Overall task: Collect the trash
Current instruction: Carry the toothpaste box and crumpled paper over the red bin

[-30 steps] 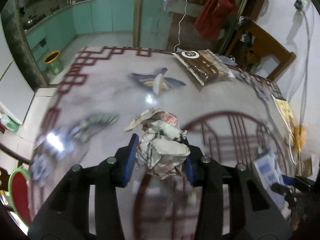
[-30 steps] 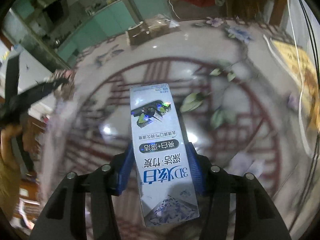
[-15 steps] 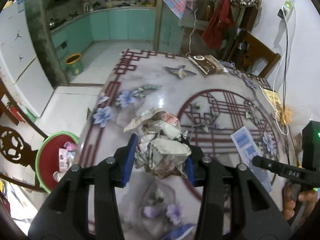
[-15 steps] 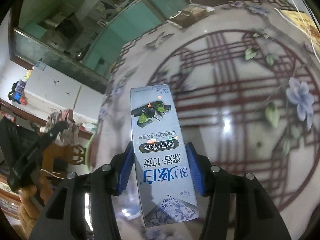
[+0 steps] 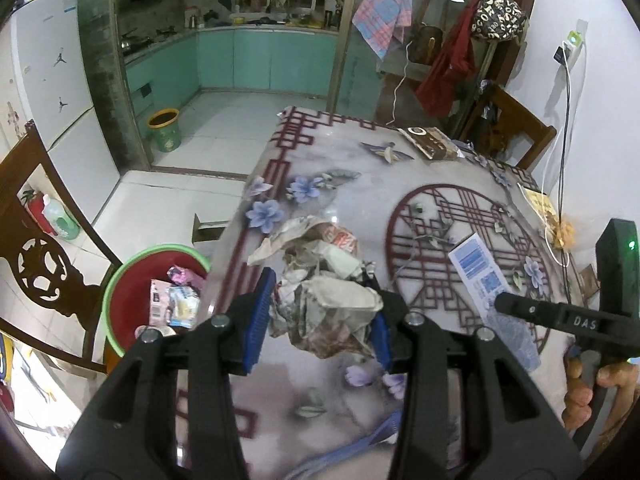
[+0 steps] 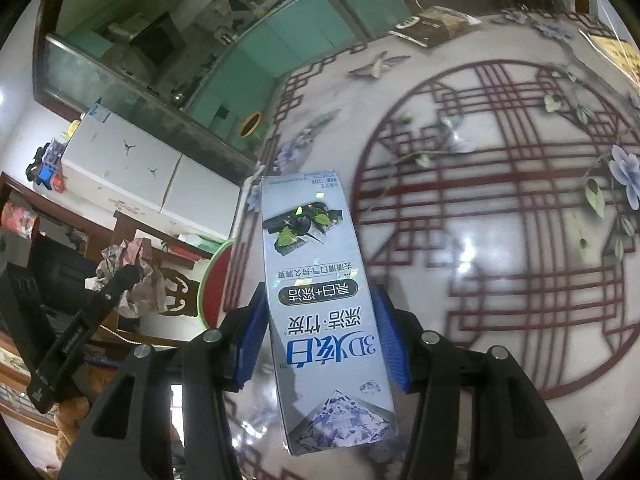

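My left gripper is shut on a wad of crumpled paper and holds it above the left part of the patterned table. My right gripper is shut on a silver-blue toothpaste box, held above the table; the box also shows in the left wrist view. A red bin with a green rim stands on the floor left of the table and holds several wrappers. In the right wrist view the left gripper with the paper is at the left, near the bin.
A brown snack packet lies at the table's far edge. A carved wooden chair stands beside the bin. A second chair is at the far right. A yellow-rimmed bucket stands on the kitchen floor.
Both grippers have pulled back and to the left, each still holding its item. The table's left edge and the red bin have come into view.
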Available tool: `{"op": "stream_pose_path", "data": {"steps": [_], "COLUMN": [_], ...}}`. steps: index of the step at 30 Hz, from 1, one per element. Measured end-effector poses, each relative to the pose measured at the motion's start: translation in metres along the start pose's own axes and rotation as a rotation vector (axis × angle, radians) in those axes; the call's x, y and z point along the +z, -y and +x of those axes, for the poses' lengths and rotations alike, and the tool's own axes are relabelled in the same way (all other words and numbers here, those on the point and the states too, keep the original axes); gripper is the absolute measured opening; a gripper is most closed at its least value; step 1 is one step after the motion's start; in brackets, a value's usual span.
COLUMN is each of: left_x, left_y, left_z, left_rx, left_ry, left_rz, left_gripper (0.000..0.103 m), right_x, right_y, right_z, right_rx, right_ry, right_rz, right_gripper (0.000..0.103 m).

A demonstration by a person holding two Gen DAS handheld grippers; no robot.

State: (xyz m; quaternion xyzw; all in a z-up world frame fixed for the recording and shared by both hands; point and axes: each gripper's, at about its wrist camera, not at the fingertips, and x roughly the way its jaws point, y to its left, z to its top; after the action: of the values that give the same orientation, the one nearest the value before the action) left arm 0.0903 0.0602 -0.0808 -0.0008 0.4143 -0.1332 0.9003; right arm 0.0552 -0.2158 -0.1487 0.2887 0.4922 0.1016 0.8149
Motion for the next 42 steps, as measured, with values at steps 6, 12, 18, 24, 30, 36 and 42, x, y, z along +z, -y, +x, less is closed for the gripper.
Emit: {"op": "stream_pose_path", "data": {"steps": [6, 12, 18, 24, 30, 36, 42], "left_x": [0.003, 0.01, 0.014, 0.019, 0.018, 0.016, 0.015], "left_y": [-0.039, -0.074, -0.111, -0.14, -0.165, -0.19, -0.215], "left_z": [-0.005, -0.004, -0.003, 0.002, 0.008, 0.017, 0.022], "left_rx": [-0.015, -0.038, -0.044, -0.046, -0.04, -0.025, -0.007], "left_ry": [0.014, 0.015, 0.014, 0.005, -0.012, -0.04, -0.045], "left_rz": [0.019, 0.027, 0.032, 0.028, 0.017, -0.005, -0.037], "left_gripper": [0.042, 0.042, 0.042, 0.042, 0.042, 0.042, 0.042], "right_x": [-0.007, -0.016, -0.019, -0.021, -0.021, -0.021, -0.022], "right_y": [-0.039, -0.074, -0.107, -0.137, -0.165, -0.189, -0.214], "right_z": [0.009, 0.029, 0.051, 0.07, 0.089, 0.113, 0.145], "right_rx": [-0.012, -0.029, -0.027, -0.017, -0.01, 0.006, 0.016], "right_ry": [0.04, 0.045, 0.047, 0.047, 0.035, 0.003, -0.055], "right_rz": [0.001, 0.014, 0.015, 0.009, -0.007, -0.026, -0.055], "right_gripper": [0.05, 0.05, 0.05, 0.05, 0.05, 0.05, 0.05]}}
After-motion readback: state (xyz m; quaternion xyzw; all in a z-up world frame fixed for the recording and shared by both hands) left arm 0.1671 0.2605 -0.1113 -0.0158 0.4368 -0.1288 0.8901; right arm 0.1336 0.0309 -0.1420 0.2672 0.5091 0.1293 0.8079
